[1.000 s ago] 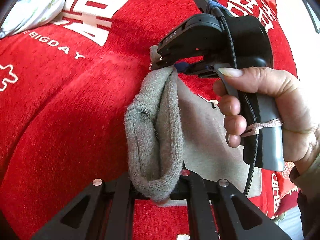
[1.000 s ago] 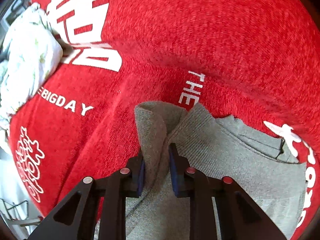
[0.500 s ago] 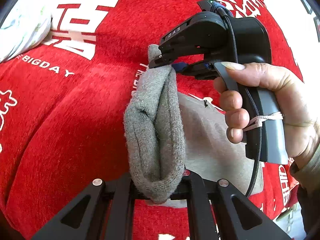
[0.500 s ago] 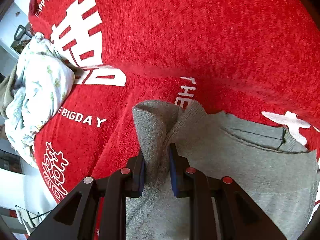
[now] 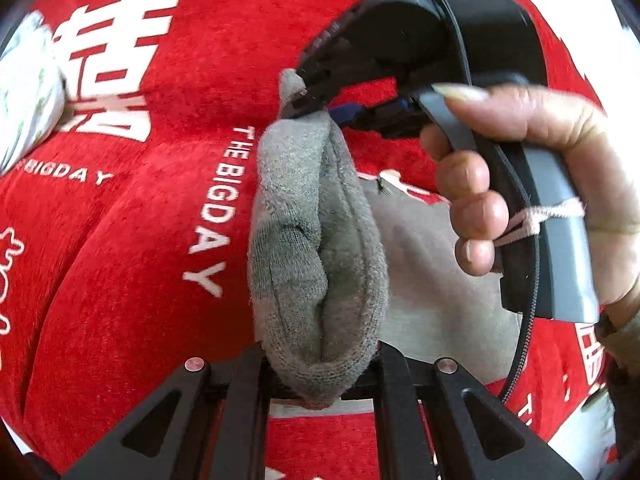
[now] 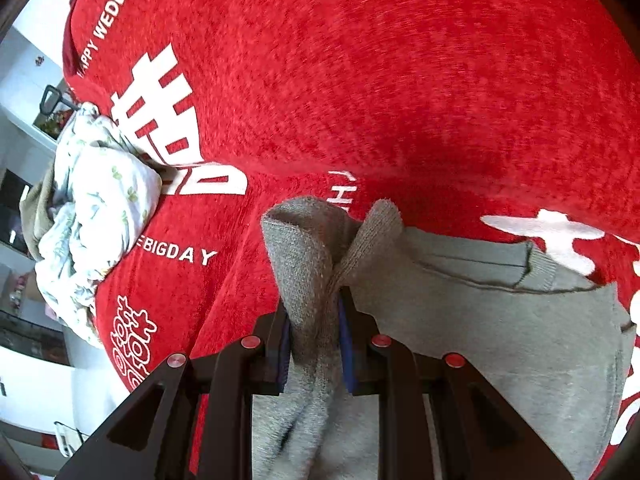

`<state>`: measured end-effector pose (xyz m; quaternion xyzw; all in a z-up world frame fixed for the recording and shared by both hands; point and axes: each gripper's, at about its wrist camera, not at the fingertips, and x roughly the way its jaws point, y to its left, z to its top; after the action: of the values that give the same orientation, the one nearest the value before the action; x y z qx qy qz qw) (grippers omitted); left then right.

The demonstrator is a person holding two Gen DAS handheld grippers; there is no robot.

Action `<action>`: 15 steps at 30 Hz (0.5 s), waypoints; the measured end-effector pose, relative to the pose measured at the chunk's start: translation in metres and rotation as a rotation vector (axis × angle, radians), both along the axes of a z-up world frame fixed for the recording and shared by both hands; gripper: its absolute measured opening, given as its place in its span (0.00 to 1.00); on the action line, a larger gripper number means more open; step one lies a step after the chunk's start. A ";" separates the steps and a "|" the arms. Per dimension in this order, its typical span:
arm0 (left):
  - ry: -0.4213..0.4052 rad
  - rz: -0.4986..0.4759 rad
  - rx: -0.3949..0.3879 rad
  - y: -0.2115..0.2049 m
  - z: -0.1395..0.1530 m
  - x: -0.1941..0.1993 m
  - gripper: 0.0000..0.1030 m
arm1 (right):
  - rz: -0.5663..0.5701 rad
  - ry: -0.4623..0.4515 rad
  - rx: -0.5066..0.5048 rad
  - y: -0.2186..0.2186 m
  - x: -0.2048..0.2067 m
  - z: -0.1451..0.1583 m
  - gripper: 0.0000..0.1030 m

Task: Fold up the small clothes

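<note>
A small grey knit garment point(image 5: 312, 248) lies on a red printed cloth point(image 5: 120, 280). Both grippers pinch its ribbed edge and hold it up in a fold. My left gripper point(image 5: 320, 364) is shut on one end of that edge. My right gripper point(image 6: 314, 332) is shut on the other end; it also shows in the left wrist view point(image 5: 316, 108), held by a hand point(image 5: 540, 184). The rest of the grey garment point(image 6: 500, 340) lies flat to the right, its pocket line visible.
A crumpled white floral cloth point(image 6: 100, 208) lies at the left edge of the red cloth point(image 6: 400, 80); it also shows in the left wrist view point(image 5: 24, 92). Beyond that edge are white furniture and floor point(image 6: 36, 380).
Both grippers have lifted and carried the pinched grey edge further over the red cloth, away from the flat part. Printed lettering now shows beside the fold. Both grips are unchanged.
</note>
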<state>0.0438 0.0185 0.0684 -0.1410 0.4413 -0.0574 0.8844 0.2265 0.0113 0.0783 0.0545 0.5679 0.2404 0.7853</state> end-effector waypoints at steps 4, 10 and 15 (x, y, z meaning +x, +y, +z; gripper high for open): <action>0.015 -0.028 0.070 -0.028 0.004 0.006 0.09 | 0.005 -0.006 0.009 -0.020 -0.001 0.007 0.22; 0.017 -0.063 0.126 -0.054 0.009 0.008 0.09 | 0.032 -0.028 0.006 -0.048 -0.003 0.014 0.21; 0.006 -0.100 0.173 -0.071 0.009 0.005 0.09 | 0.024 -0.041 0.034 -0.073 -0.006 0.015 0.21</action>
<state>0.0487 -0.0521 0.0776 -0.0421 0.4538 -0.0630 0.8879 0.2205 -0.0615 0.0937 0.0564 0.5481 0.2604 0.7928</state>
